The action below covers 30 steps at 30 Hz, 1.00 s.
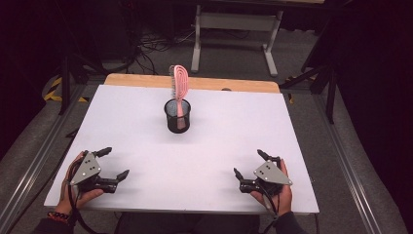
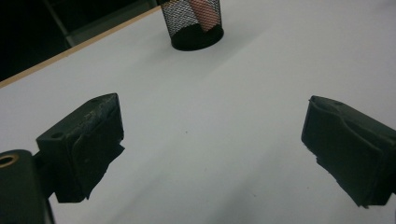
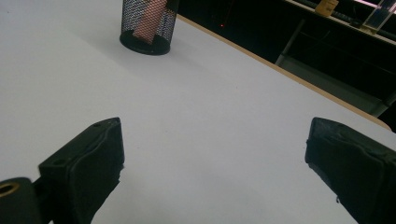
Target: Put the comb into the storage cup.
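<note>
One black wire-mesh cup (image 1: pixel 177 117) stands upright on the white worktop (image 1: pixel 146 141), a little beyond its middle and toward the far wooden edge. In it sits a pink plastic hairbrush (image 1: pixel 179 85), handle down inside the mesh and its ridged head rising well above the rim, leaning slightly. The handle shows through the mesh in both gripper views (image 2: pixel 203 11) (image 3: pixel 148 18); whether anything else lies in the cup is hard to tell through the dark mesh.

The left tongs (image 1: pixel 113 163) rest near the front left of the worktop, held in the person's left hand (image 1: pixel 80 187), jaws spread wide with bare white surface between them. The right tongs (image 1: pixel 250 164) sit near the front right in the right hand (image 1: pixel 277 190), likewise spread wide and gripping nothing. Both tongs are well apart from the cup, which stands roughly midway between them and farther back.
</note>
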{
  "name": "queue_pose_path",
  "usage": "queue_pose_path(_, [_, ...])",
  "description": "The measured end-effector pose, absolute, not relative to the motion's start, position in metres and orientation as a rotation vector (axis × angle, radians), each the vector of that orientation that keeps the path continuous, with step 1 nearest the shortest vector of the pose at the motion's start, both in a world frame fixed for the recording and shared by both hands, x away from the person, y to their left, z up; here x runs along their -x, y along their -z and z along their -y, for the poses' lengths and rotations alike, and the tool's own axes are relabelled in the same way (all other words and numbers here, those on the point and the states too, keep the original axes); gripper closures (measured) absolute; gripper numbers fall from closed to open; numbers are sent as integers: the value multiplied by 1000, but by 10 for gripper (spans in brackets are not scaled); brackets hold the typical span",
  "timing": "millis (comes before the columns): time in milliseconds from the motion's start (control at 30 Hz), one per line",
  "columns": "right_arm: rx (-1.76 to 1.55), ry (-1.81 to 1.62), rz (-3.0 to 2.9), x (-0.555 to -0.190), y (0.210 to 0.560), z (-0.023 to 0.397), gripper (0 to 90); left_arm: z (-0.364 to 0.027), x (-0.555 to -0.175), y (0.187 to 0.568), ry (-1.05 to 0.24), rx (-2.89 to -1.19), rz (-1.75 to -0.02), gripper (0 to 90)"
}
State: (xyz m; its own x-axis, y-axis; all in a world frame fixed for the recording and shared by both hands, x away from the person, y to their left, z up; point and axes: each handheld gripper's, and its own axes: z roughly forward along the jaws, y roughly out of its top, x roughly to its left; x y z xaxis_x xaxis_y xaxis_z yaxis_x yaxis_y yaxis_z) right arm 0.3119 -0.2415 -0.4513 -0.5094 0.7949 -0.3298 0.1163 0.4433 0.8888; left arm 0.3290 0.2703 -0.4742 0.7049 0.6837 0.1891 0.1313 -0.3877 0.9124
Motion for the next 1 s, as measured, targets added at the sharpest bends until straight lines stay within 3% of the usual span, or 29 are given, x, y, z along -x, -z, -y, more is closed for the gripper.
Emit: queue_pose_path(1000, [-748,-1118,-1878,-311,451,236,63,-265,-331,473,-660,-1885,-619,62])
